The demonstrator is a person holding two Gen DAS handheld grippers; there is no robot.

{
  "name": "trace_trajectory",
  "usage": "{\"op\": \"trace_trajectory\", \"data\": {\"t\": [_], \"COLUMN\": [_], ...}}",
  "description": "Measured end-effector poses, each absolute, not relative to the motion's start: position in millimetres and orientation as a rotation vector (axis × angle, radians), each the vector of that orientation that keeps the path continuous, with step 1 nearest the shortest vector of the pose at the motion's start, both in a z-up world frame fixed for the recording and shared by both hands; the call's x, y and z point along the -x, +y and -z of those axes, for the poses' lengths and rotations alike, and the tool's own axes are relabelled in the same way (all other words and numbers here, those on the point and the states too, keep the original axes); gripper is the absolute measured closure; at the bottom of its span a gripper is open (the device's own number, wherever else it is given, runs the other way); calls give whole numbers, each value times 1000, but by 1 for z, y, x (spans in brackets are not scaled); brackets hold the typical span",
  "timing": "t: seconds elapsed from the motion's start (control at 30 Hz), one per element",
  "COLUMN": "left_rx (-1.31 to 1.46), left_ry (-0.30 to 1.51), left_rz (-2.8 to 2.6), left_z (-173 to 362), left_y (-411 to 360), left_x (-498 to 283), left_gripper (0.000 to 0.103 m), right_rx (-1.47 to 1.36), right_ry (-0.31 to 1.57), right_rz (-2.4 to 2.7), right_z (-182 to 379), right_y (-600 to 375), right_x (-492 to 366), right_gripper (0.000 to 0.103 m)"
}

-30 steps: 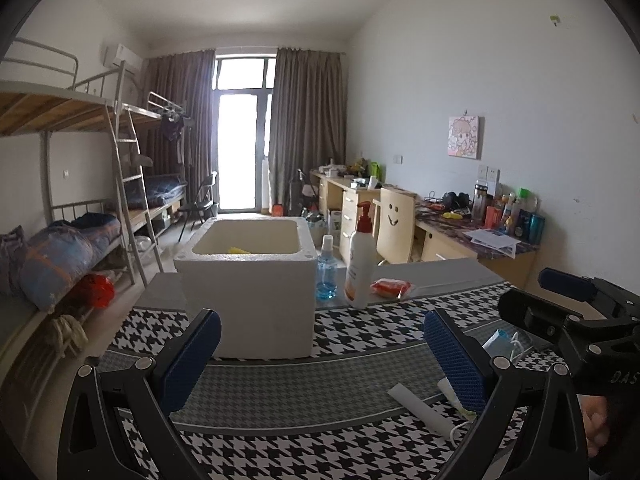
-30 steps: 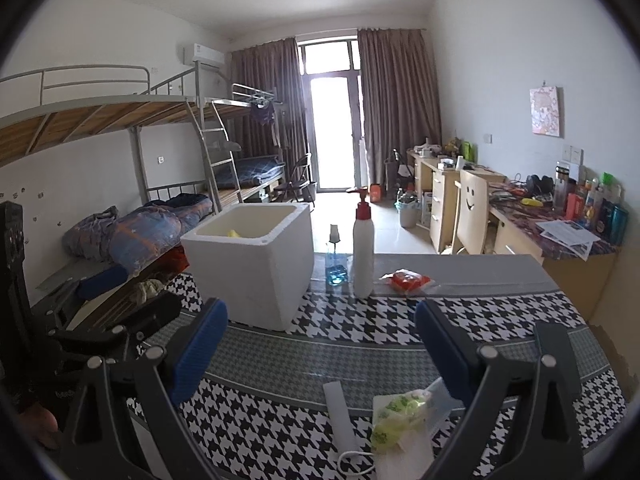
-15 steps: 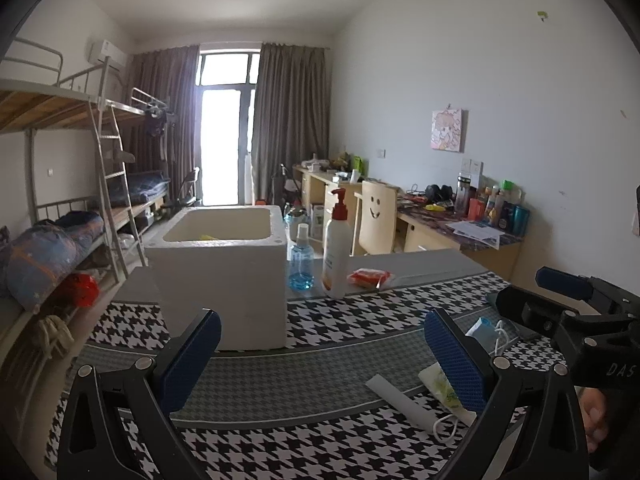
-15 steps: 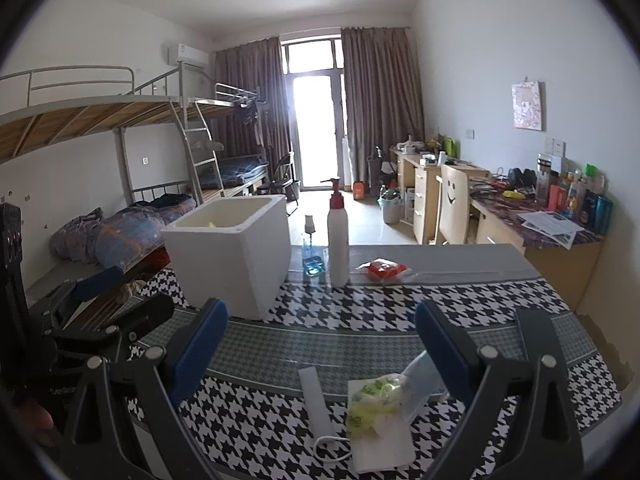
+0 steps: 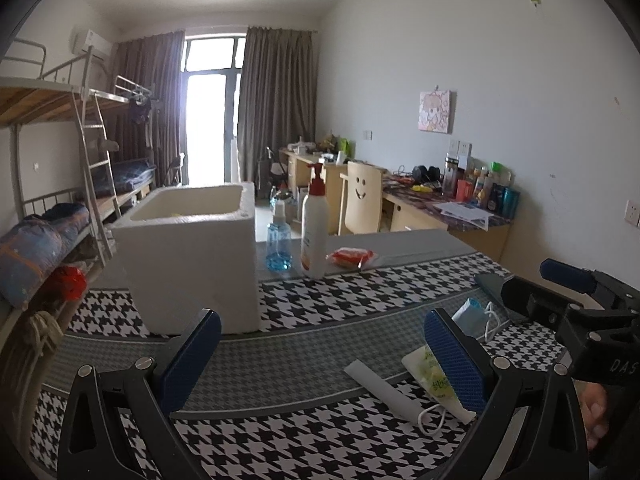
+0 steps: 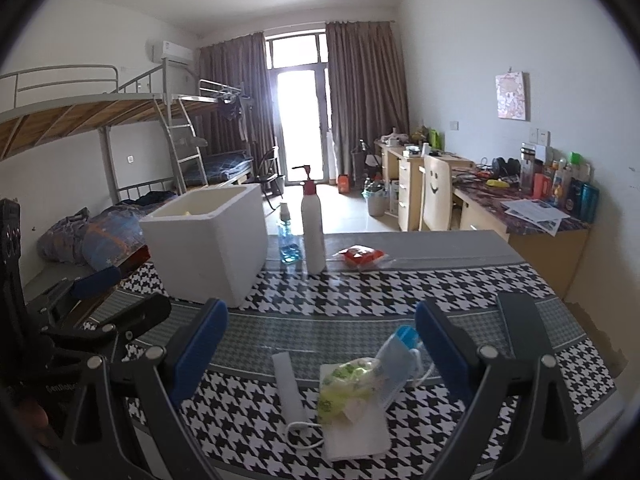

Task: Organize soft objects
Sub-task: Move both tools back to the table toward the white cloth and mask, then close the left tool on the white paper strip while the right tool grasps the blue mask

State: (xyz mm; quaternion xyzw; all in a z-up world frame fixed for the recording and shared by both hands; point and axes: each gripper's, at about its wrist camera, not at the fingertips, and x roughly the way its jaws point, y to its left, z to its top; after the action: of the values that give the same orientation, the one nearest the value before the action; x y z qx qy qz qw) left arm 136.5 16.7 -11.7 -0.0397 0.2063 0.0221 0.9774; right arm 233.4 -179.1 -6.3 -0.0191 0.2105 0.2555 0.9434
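A white foam box [image 5: 192, 256] [image 6: 212, 240] stands open-topped on the houndstooth table, with something yellow inside. Near the front edge lies a small heap: a green-printed wipes packet [image 6: 348, 380] [image 5: 428, 376], a blue face mask [image 6: 396, 356] [image 5: 468, 312] and a folded white mask [image 6: 290, 388] [image 5: 380, 388]. A red snack packet [image 5: 350, 257] [image 6: 362, 255] lies farther back. My left gripper [image 5: 320, 356] is open above the table, left of the heap. My right gripper [image 6: 320, 344] is open, with the heap low between its fingers.
A tall white pump bottle [image 5: 314, 224] [image 6: 313, 232] and a small blue spray bottle [image 5: 278, 240] stand beside the box. A dark phone [image 6: 520, 320] lies right of the heap. Bunk beds are at the left, desks and a chair at the right.
Both views have drawn back and swung right, so the box and bottles sit farther off. The heap of masks and the packet is now between the right gripper's fingers. Both grippers stayed open.
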Motion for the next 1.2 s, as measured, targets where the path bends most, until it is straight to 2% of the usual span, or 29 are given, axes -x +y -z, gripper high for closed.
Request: {"op": "trace_trajectory", "data": {"t": [1.2], "left_rx": [89], "left_ry": [594], "left_rz": [9], "left_z": [59], "left_y": [-10], "left_x": [-180], "left_gripper": [1], "right_rx": [-17], "right_ry": [566], "right_rz": [-435], "right_z": [49], "right_y": [-213], "right_x": [-264], "right_gripper": [6]}}
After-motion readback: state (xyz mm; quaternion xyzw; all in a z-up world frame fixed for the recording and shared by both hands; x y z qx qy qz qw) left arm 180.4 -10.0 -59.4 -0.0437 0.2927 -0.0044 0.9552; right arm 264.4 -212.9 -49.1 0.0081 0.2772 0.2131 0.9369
